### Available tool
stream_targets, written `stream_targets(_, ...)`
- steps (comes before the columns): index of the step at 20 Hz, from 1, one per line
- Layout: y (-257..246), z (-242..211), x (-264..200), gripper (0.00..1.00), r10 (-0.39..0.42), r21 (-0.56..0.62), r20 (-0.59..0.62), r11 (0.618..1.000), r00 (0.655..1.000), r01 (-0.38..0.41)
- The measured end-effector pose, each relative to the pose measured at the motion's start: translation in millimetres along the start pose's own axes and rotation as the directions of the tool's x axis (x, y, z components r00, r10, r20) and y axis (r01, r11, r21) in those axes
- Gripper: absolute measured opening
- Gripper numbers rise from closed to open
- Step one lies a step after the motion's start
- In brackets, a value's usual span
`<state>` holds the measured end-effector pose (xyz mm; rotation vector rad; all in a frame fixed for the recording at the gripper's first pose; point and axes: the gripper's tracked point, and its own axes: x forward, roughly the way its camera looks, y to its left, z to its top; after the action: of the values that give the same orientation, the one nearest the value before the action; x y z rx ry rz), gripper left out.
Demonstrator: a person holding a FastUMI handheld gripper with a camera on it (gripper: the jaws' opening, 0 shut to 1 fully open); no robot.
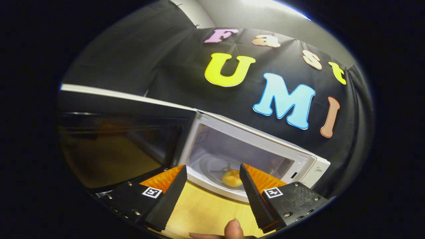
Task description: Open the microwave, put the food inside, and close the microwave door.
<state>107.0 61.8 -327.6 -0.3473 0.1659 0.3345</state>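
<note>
Microwave (308, 164) open, door (123, 146) swung wide. Food (231, 178) already on glass plate (209, 166) inside. Tool (212, 186) wide, empty, over counter (206, 209). Door closing left.

Your microwave (308, 166) has a smooth, glossy plastic-looking casing, and its open door (116, 146) is dark, shiny glass that mirrors the warm table; inside, the clear glass turntable (212, 167) gleams under a smooth, pale yellow piece of food (231, 178). You're working over a smooth, light wood-grain table (206, 209). The gripper (212, 174), spread open with nothing between its fingers, has ribbed pads (164, 179) and grainy matt housings with small shiny metal screws.
</note>
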Motion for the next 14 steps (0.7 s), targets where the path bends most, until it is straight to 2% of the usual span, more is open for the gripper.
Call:
stream_targets(6,40,27,-118,0.96,0.178,0.088,0.095,0.979,0.98,-0.186)
stream_targets(9,71,49,-171,0.96,0.286,0.167,0.164,0.935,0.944,-0.313)
stream_targets(14,136,65,-205,0.96,0.419,0.158,0.214,0.876,0.882,-0.455)
